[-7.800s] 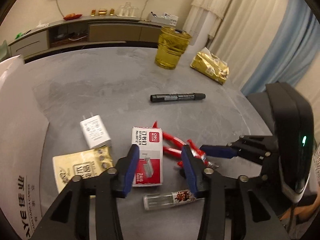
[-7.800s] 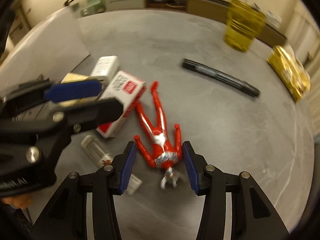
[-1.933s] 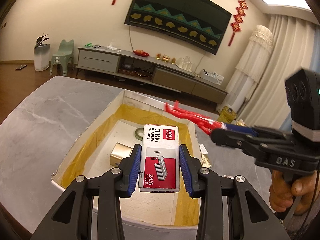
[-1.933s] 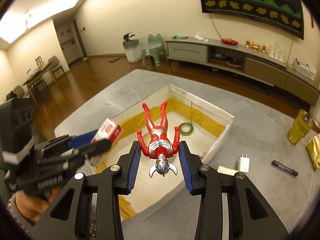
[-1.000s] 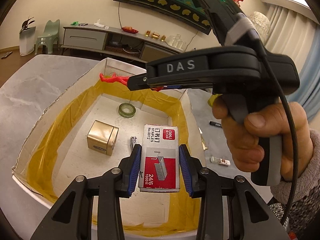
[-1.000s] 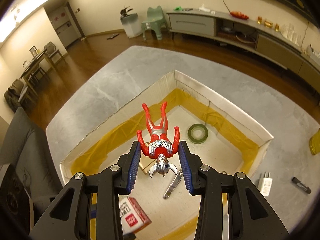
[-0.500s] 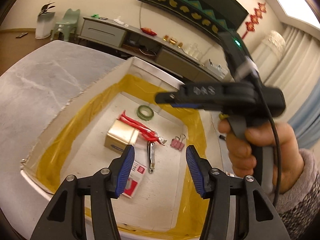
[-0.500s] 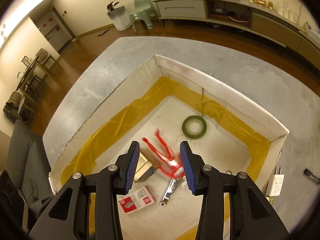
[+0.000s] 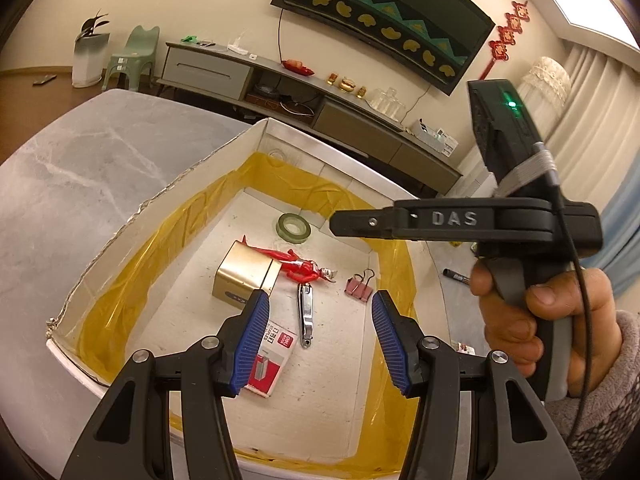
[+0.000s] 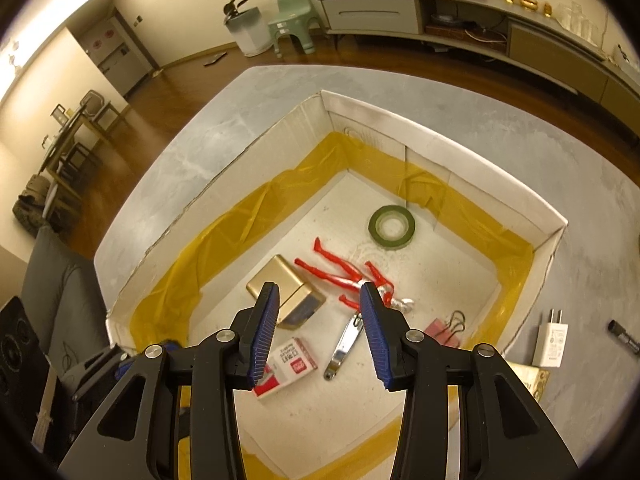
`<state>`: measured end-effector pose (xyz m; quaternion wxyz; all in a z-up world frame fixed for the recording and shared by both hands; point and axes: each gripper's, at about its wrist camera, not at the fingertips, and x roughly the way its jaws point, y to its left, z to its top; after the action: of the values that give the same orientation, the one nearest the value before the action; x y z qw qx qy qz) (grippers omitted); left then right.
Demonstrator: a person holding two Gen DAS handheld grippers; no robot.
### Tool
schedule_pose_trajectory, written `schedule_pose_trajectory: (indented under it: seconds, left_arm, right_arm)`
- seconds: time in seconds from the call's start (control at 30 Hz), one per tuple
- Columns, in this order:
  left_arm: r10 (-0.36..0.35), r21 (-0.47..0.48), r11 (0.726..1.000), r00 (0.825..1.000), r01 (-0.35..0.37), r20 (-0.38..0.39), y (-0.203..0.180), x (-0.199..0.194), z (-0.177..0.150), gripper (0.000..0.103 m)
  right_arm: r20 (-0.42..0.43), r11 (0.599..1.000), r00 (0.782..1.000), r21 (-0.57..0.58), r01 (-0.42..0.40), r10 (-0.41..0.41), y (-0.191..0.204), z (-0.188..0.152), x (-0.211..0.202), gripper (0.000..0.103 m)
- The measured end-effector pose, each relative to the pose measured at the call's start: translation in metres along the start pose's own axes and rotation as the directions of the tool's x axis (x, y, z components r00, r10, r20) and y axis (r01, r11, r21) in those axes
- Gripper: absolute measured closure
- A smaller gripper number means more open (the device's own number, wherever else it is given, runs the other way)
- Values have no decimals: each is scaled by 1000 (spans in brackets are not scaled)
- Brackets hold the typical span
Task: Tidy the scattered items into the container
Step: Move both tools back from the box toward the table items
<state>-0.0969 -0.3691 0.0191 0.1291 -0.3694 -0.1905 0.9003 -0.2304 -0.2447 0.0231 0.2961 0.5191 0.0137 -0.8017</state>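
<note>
1. The left hand-held gripper (image 9: 318,334) hangs over the near part of the white cardboard box (image 9: 160,204), its blue fingers spread wide with nothing between them.
2. The right hand-held gripper (image 10: 318,330) is also released and empty, above the middle of the box; a hand (image 9: 532,320) grips its handle in the left wrist view.
3. The staple box (image 10: 286,366), red and white, lies flat on the box floor at the near side.
4. The red toy figure (image 10: 346,274) lies on the floor too, legs toward the far left, one leg just beside the gold box (image 10: 286,294).
5. Nail clippers (image 10: 346,344) lie between the staple box and a pink binder clip (image 10: 444,330).
6. A green tape roll (image 10: 392,226) sits near the far corner, apart from the rest.
7. Yellow film lines the inner walls.
8. Outside on the grey surface (image 10: 592,240), to the right, a white charger plug (image 10: 551,338) and a black marker (image 10: 626,338) lie apart from each other.
</note>
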Motion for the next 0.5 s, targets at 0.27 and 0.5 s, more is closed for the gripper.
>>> schedule_pose_trajectory:
  seconds: [0.27, 0.5]
  left_arm:
    - [22, 54, 998, 998, -25, 51, -11, -9, -2, 48]
    - [31, 111, 993, 996, -40, 85, -31, -20, -8, 48]
  right_arm:
    - [79, 999, 997, -35, -20, 23, 10, -25, -44, 58]
    - [143, 998, 988, -36, -55, 60, 8, -58, -81, 58]
